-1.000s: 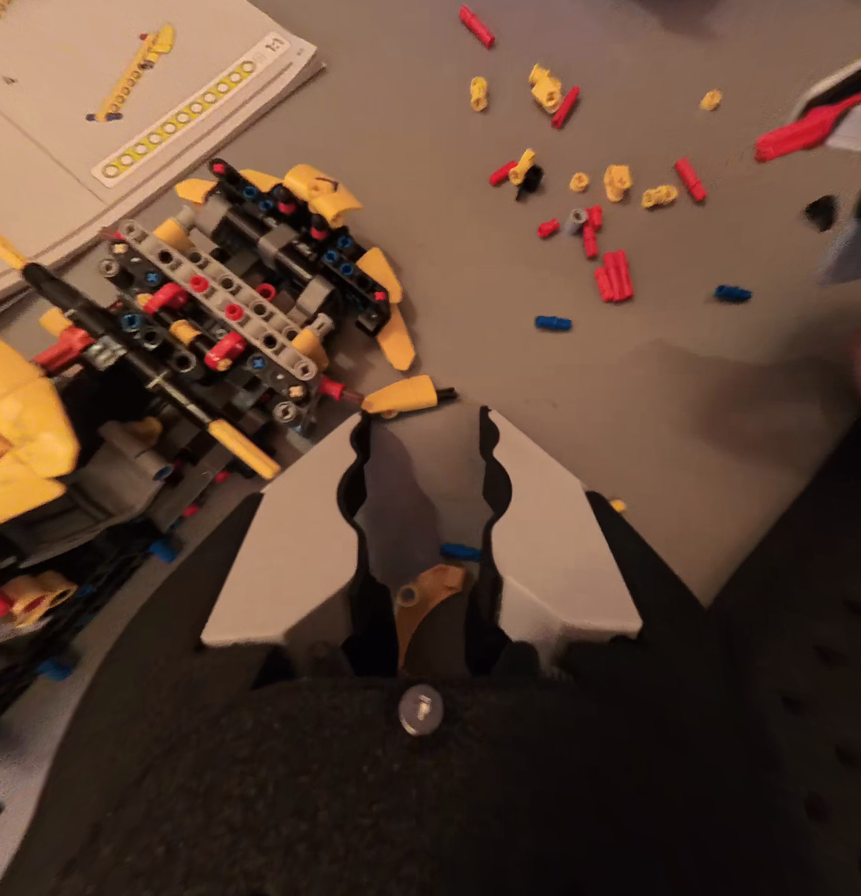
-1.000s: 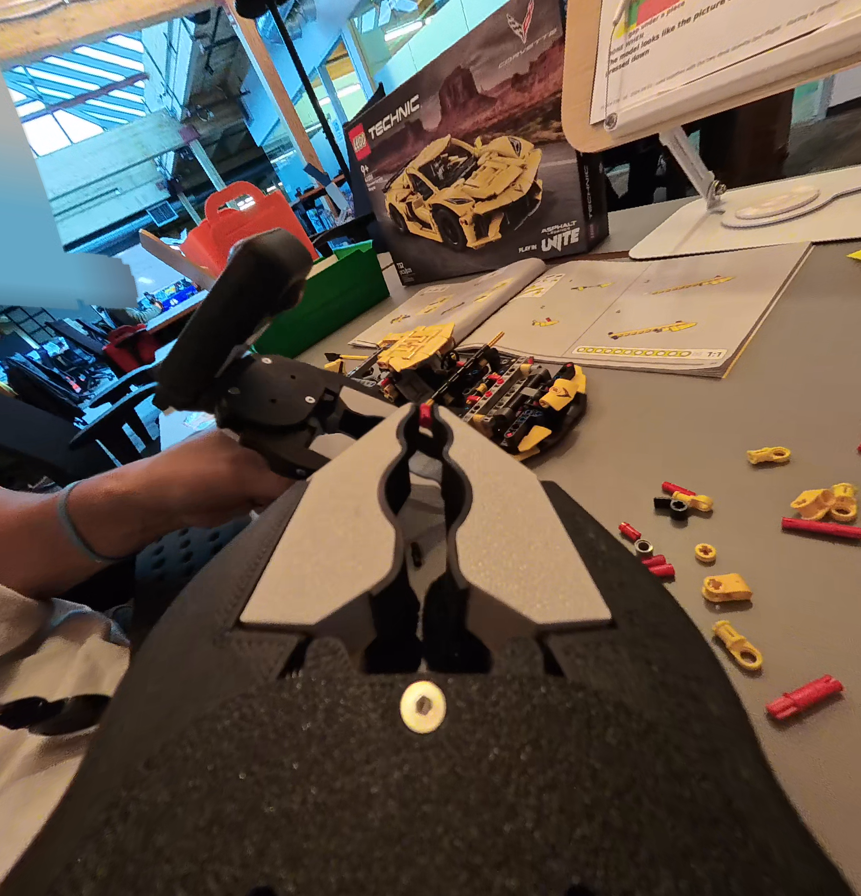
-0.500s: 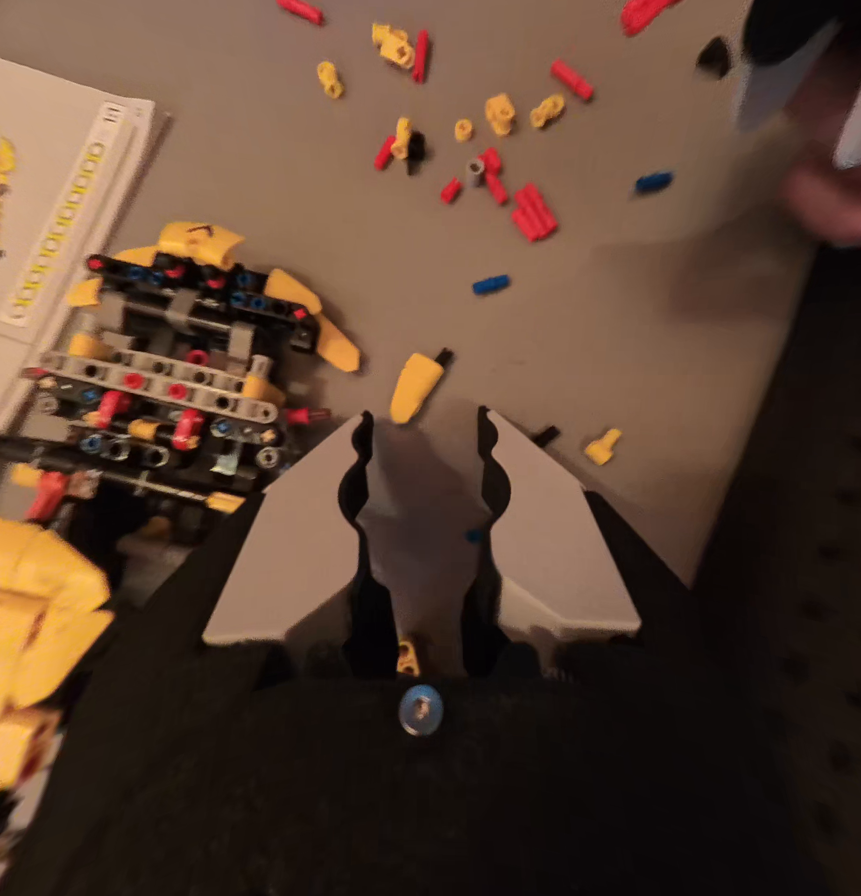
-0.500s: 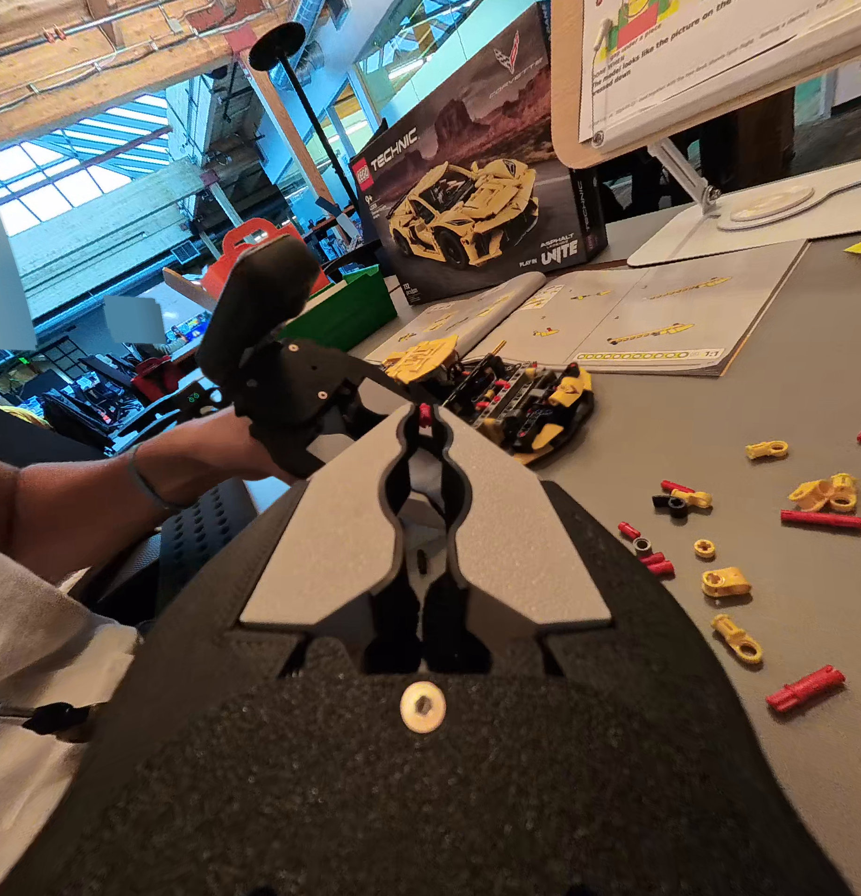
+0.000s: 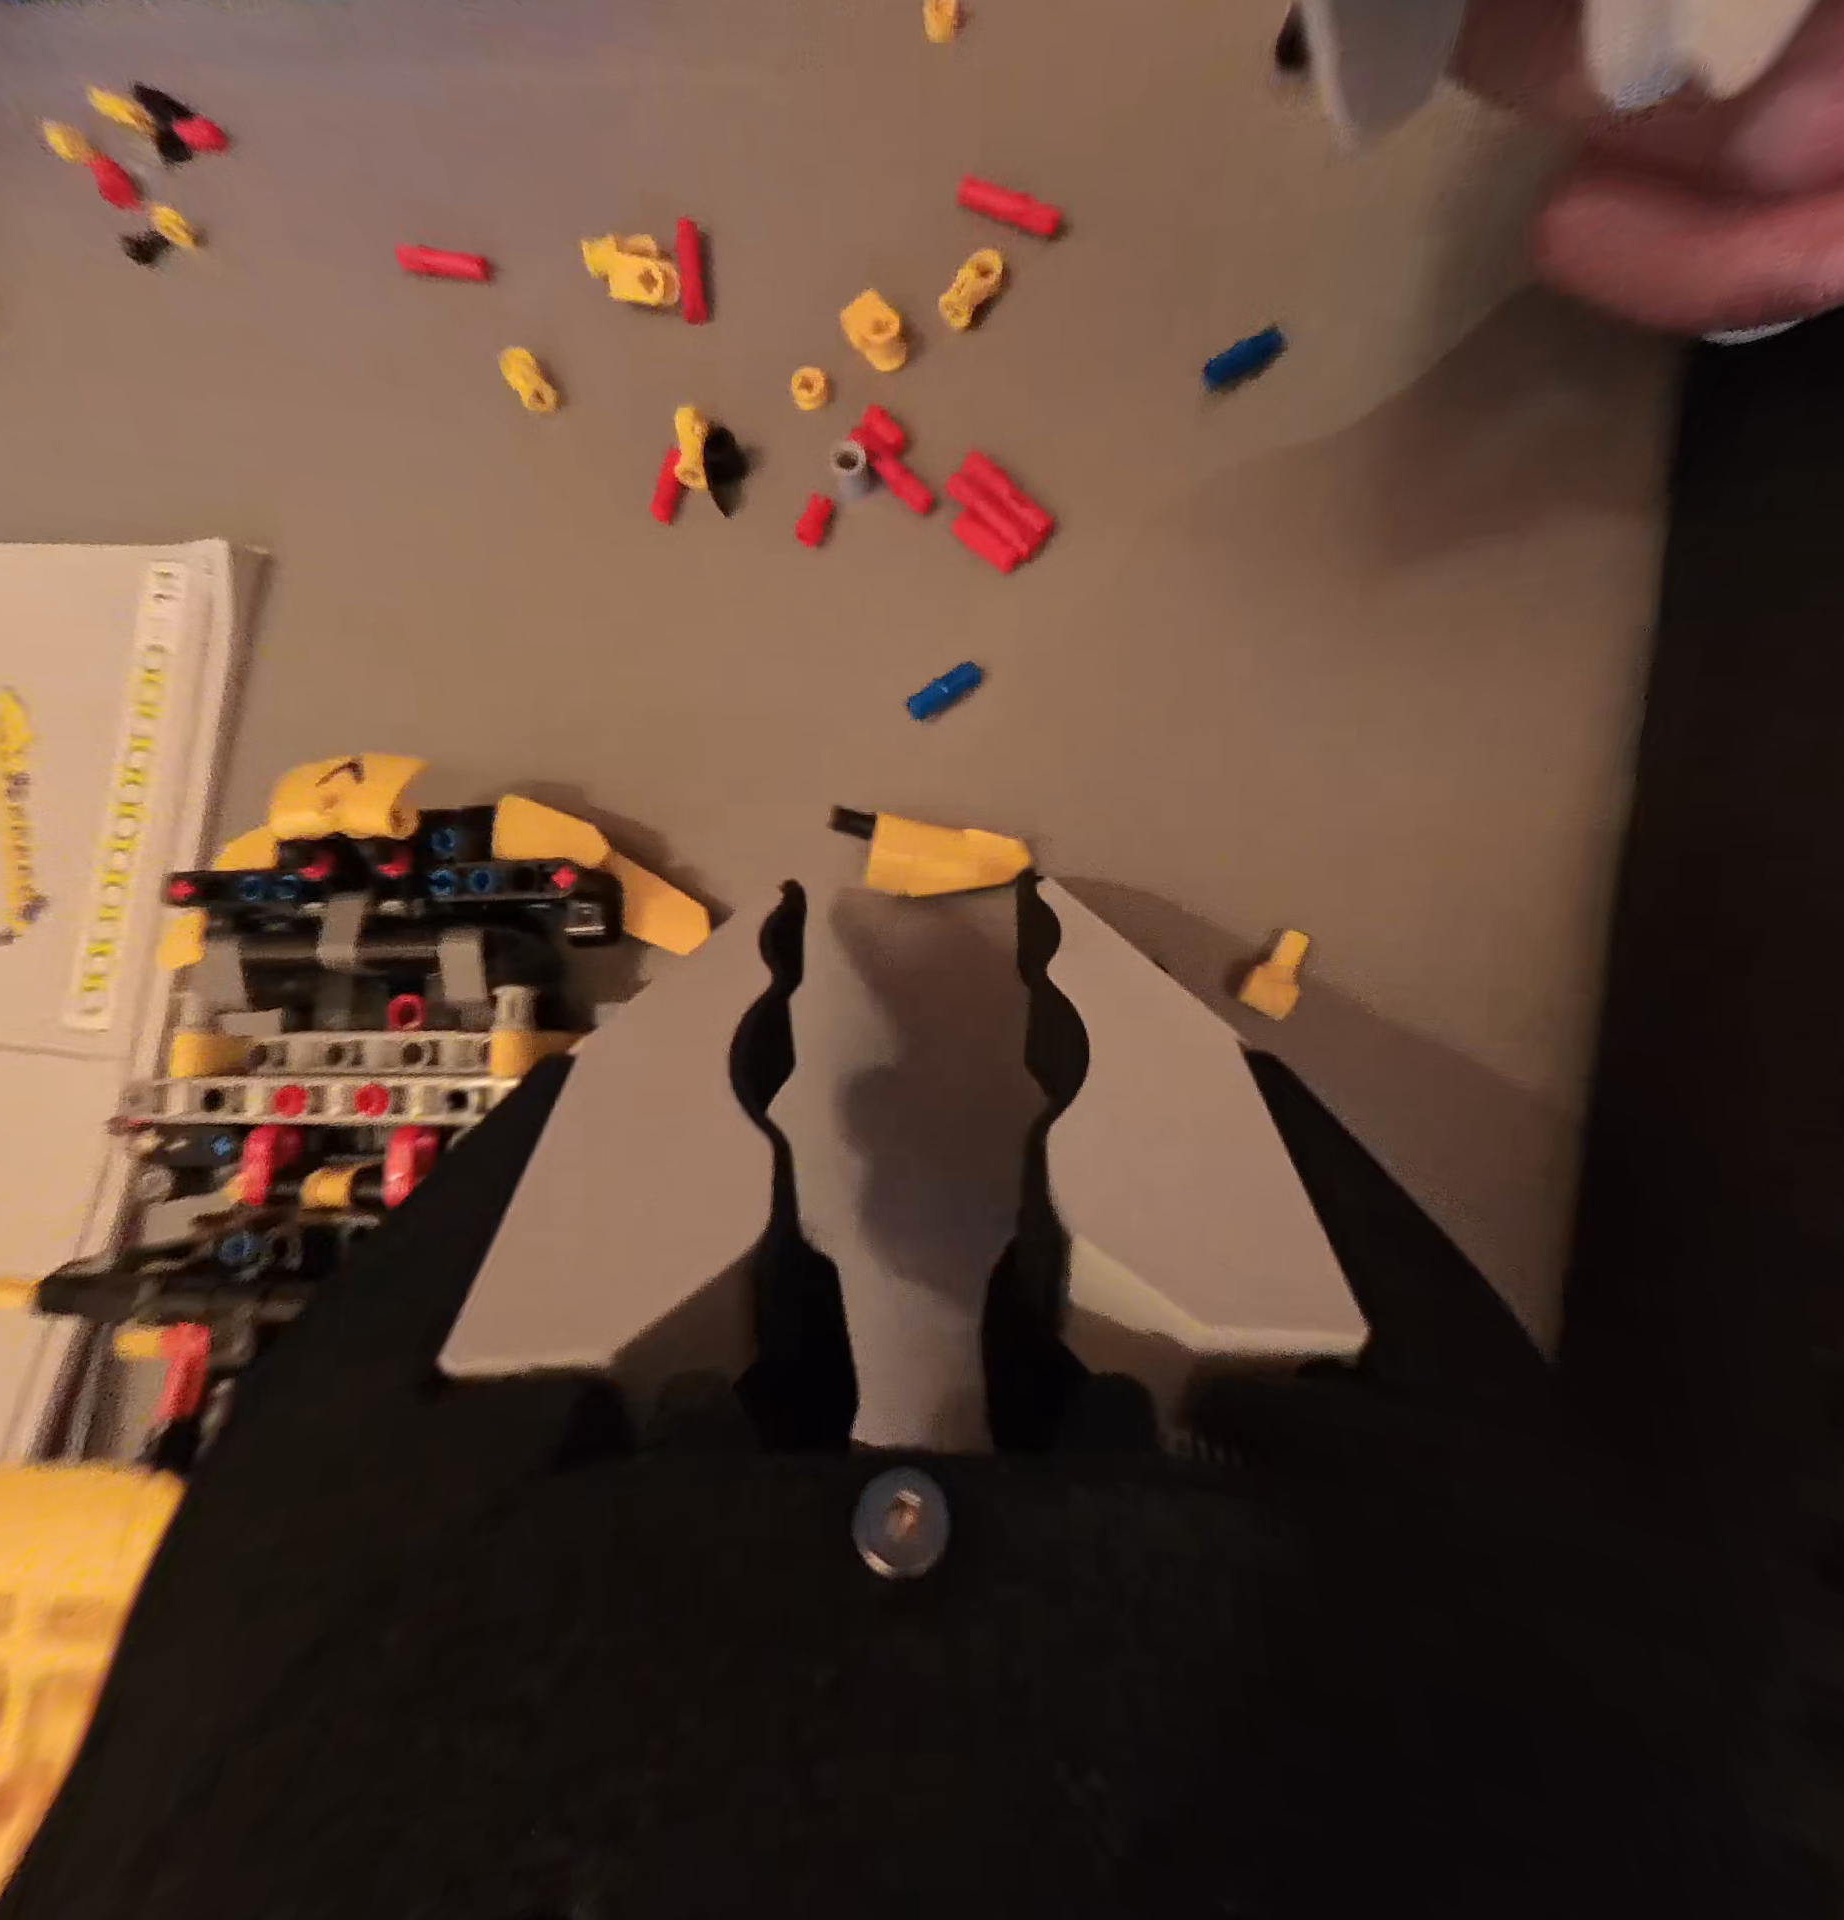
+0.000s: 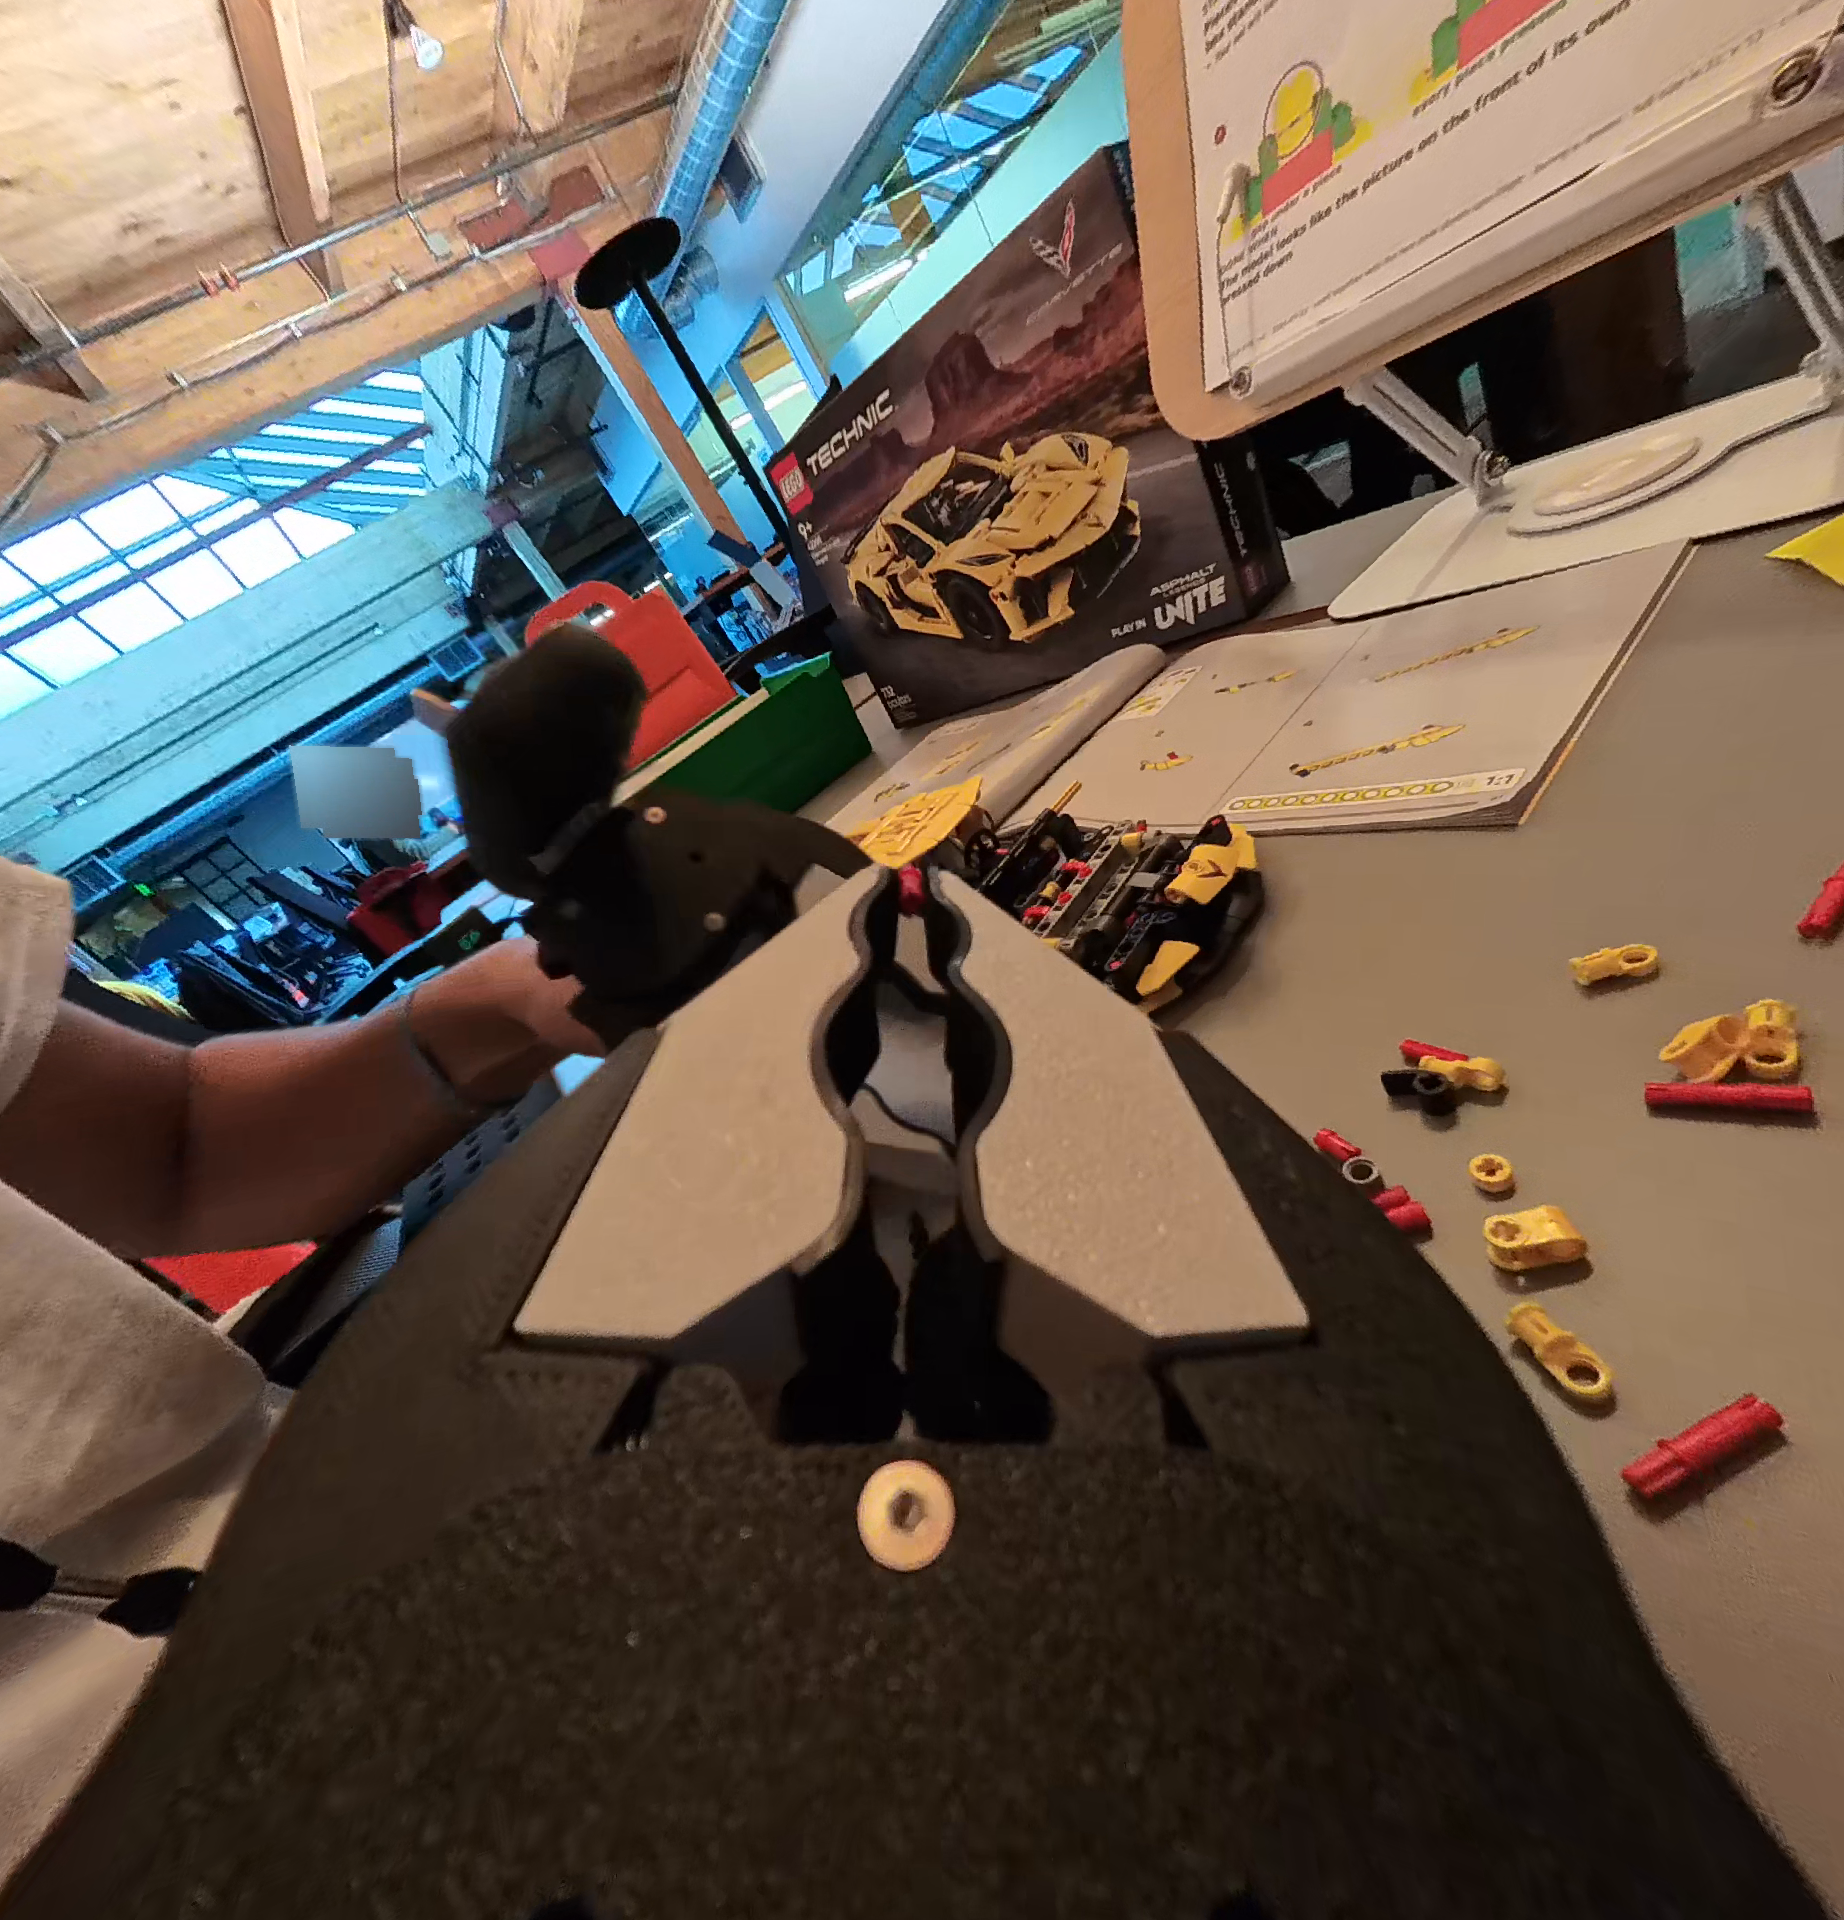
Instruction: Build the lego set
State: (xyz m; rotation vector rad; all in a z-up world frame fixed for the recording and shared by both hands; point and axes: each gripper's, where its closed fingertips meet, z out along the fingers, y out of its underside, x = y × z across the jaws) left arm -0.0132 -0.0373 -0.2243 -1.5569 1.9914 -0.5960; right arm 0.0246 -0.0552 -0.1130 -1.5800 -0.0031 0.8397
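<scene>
In the left wrist view my left gripper (image 5: 907, 891) is open and empty, low over the grey table (image 5: 1261, 727). A yellow curved panel with a black pin (image 5: 939, 854) lies just beyond its fingertips. The part-built black, grey and yellow car chassis (image 5: 378, 987) sits to the left of the fingers. In the right wrist view my right gripper (image 6: 910, 896) is shut on a small red pin (image 6: 910, 889), held above the table. The chassis (image 6: 1126, 899) lies beyond it. The left gripper's black body (image 6: 637, 904), held by a hand, is at the left.
Loose red, yellow and blue pins (image 5: 991, 509) are scattered across the table, also on the right in the right wrist view (image 6: 1531, 1236). An open instruction booklet (image 6: 1344, 727) and the set's box (image 6: 1022, 540) lie behind the chassis. The table edge (image 5: 1666, 831) runs down the right. My hands' fingertips stand some 12 centimetres from each other.
My left gripper has turned and shifted right, away from the chassis, so the yellow panel now lies just ahead of its tips. My right gripper has tilted but stays shut on the red pin.
</scene>
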